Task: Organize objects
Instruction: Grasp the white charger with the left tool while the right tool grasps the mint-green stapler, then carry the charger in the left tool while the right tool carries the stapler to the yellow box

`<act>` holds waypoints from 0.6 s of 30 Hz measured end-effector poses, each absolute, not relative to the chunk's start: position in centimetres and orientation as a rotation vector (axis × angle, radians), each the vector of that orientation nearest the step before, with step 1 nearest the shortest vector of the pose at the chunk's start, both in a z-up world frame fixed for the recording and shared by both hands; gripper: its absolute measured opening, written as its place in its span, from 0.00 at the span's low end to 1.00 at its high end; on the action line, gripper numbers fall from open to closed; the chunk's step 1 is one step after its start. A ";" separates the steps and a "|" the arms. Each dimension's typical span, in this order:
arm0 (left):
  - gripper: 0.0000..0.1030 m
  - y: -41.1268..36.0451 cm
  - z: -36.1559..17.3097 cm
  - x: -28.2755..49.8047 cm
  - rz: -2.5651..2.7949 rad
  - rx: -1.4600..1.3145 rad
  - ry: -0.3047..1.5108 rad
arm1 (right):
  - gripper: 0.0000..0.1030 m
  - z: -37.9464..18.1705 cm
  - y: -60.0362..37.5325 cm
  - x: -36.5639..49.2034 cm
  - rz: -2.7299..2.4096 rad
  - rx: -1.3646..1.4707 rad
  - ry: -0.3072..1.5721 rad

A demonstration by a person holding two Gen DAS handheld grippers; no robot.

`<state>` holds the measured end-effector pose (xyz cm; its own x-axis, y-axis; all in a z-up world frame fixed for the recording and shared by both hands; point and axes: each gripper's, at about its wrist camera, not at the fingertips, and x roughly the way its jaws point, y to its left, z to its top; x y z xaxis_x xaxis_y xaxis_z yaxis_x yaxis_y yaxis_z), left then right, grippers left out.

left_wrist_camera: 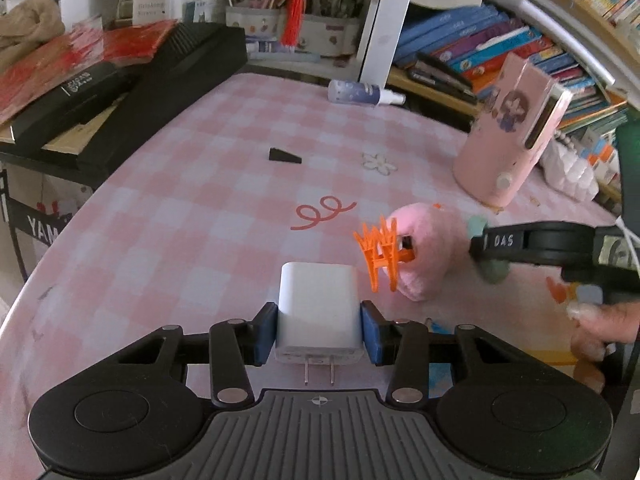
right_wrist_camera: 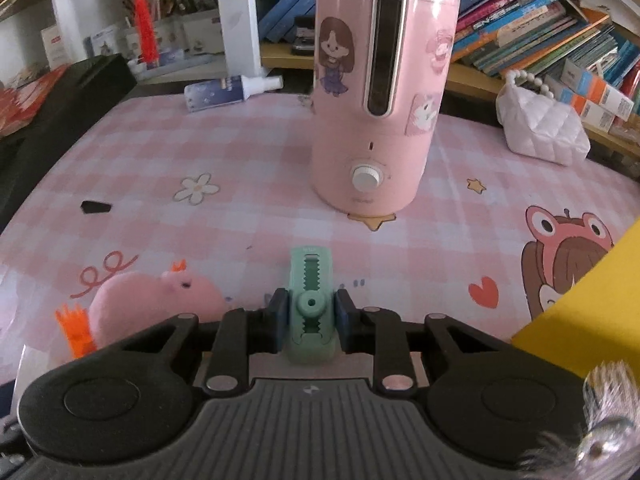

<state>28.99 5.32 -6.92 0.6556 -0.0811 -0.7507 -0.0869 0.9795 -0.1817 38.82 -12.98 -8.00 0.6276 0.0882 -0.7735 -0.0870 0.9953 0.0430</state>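
Observation:
A white charger plug [left_wrist_camera: 318, 312] lies on the pink checked tablecloth [left_wrist_camera: 180, 220], prongs toward the camera. My left gripper [left_wrist_camera: 318, 326] is shut on it, both blue pads against its sides. My right gripper [right_wrist_camera: 310, 310] is shut on a mint-green toothed clip [right_wrist_camera: 310, 300] just above the cloth. In the left wrist view the right gripper [left_wrist_camera: 486, 246] reaches in from the right, bits of the green clip [left_wrist_camera: 496, 271] showing, with a person's hand [left_wrist_camera: 604, 320] behind it. A pink plush toy [left_wrist_camera: 428, 256] [right_wrist_camera: 160, 294] with an orange claw clip [left_wrist_camera: 380, 256] [right_wrist_camera: 76, 332] lies between the grippers.
A tall pink humidifier [right_wrist_camera: 380, 92] [left_wrist_camera: 508, 132] stands mid-table. A spray bottle [right_wrist_camera: 228, 90] lies at the far edge, with a small black wedge [right_wrist_camera: 95, 207] on the left. A white quilted bag [right_wrist_camera: 540, 124] and a yellow sheet [right_wrist_camera: 580, 300] are on the right. Black cases [left_wrist_camera: 120, 100] and bookshelves border the table.

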 end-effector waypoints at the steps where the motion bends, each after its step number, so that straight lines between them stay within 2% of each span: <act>1: 0.41 5.4 -6.6 28.7 -0.002 -0.215 0.850 | 0.22 -7.8 -13.1 38.5 0.107 0.013 0.885; 18: 0.41 7.8 -2.2 22.4 -0.045 -0.284 0.743 | 0.22 -2.4 -13.0 28.8 0.178 -0.027 0.771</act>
<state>22.35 7.84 -2.19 0.7373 -0.1400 -0.6609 -0.0600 0.9609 -0.2704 28.82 -13.05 -2.39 0.7027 0.1498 -0.6956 -0.1698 0.9847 0.0405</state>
